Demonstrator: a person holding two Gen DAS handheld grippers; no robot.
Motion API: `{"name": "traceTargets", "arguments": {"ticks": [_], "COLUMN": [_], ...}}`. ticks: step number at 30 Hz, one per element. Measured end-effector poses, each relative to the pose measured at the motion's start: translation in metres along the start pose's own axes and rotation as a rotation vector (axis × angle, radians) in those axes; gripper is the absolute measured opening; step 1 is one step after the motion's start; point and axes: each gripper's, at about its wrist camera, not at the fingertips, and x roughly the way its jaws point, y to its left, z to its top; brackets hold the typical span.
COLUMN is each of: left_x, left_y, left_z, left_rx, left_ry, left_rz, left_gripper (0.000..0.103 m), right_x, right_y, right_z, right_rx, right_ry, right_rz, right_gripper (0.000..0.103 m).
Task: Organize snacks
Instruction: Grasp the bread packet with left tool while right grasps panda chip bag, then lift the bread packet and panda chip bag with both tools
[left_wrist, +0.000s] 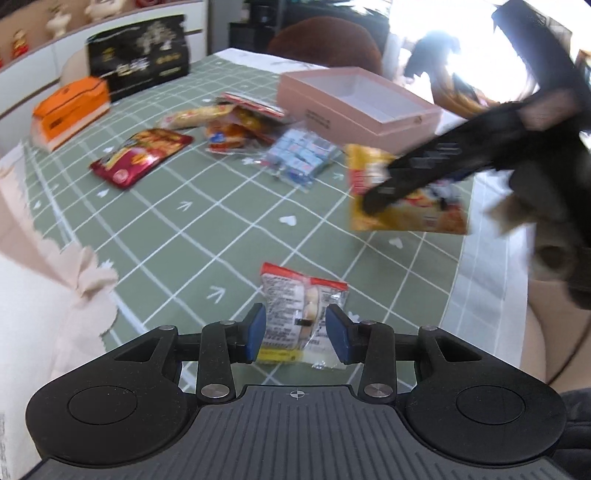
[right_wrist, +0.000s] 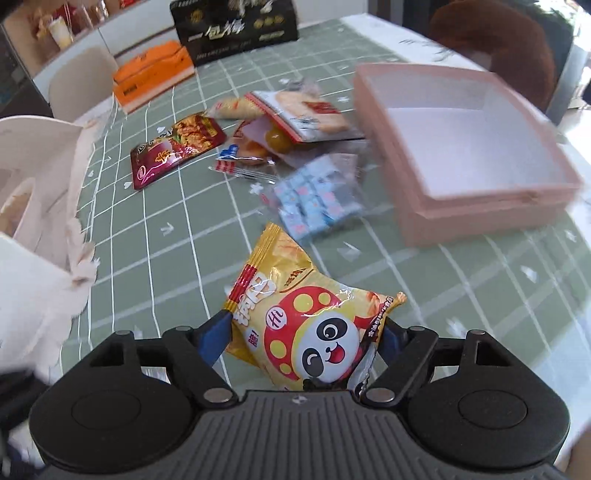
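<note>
My right gripper (right_wrist: 306, 332) is shut on a yellow panda snack bag (right_wrist: 306, 325) and holds it above the table; the left wrist view shows that bag (left_wrist: 424, 210) and the blurred gripper (left_wrist: 373, 201) in the air. My left gripper (left_wrist: 295, 328) is open, its blue pads either side of a clear red-topped snack packet (left_wrist: 299, 306) lying on the green checked cloth. An open, empty pink box (right_wrist: 461, 147) stands at the right; it also shows in the left wrist view (left_wrist: 354, 103).
A pile of snacks lies mid-table: a red bag (left_wrist: 142, 157), a blue-and-white candy pack (left_wrist: 299, 155), orange packets (left_wrist: 236, 129). An orange box (left_wrist: 70, 110) and a black bag (left_wrist: 140, 55) stand at the far left. A white bag (right_wrist: 33, 206) is at the left edge.
</note>
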Motion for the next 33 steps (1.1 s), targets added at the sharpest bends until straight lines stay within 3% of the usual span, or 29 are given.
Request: {"name": "traceTargets", "arguments": {"ticks": [4,7,14,18,20,22,25,27,28,30,32,33], "left_x": [0.02,0.027,0.034,0.024,0.022,0.022,0.031,0.039,0.041,0.042,0.042,0.041], "left_y": [-0.013,-0.018,-0.008,-0.004,-0.011,-0.026,-0.054,-0.06,-0.059,-0.056,-0.047,-0.041], "left_z": [0.002,0.003,0.022,0.03,0.029,0.023,0.007,0.0,-0.002,-0.004,-0.002,-0.001], "left_rx": [0.096,0.14,0.083,0.068,0.114,0.209,0.386,0.411,0.391,0.36,0.305,0.264], "left_ry": [0.056,0.04,0.026,-0.038,-0.039,-0.037,-0.023,-0.002,0.009,0.001,0.003,0.002], "left_rz": [0.029,0.029,0.006,0.039,-0.039,-0.062,0.042,0.054,0.028,-0.017,-0.098,-0.141], "left_gripper": [0.043,0.043,0.044,0.043,0.044,0.044,0.045,0.045,0.047,0.067,0.079,0.079], "right_x": [-0.028,-0.04,-0.05,-0.051,-0.052,-0.052,-0.051,-0.051,-0.052,-0.054,-0.055,-0.056], "right_y": [-0.032,-0.058,-0.087,-0.085,-0.085,-0.086,-0.087,-0.086,-0.085,-0.083,-0.081,-0.079], "right_z": [-0.028,-0.047,-0.08,-0.092,-0.098,-0.102,-0.102,-0.101,-0.101,-0.099,-0.098,-0.097], "right_rx": [0.073,0.147,0.294,0.314,0.323,0.335,0.344,0.342,0.339,0.327,0.31,0.304], "right_ry": [-0.004,-0.009,-0.011,-0.019,-0.018,-0.013,-0.008,-0.012,-0.017,-0.025,-0.034,-0.035], "right_rz": [-0.01,-0.05,-0.052,-0.065,-0.064,-0.059,-0.059,-0.061,-0.062,-0.063,-0.066,-0.067], "right_gripper": [0.08,0.08,0.08,0.08,0.08,0.08,0.08,0.08,0.08,0.08,0.08,0.08]}}
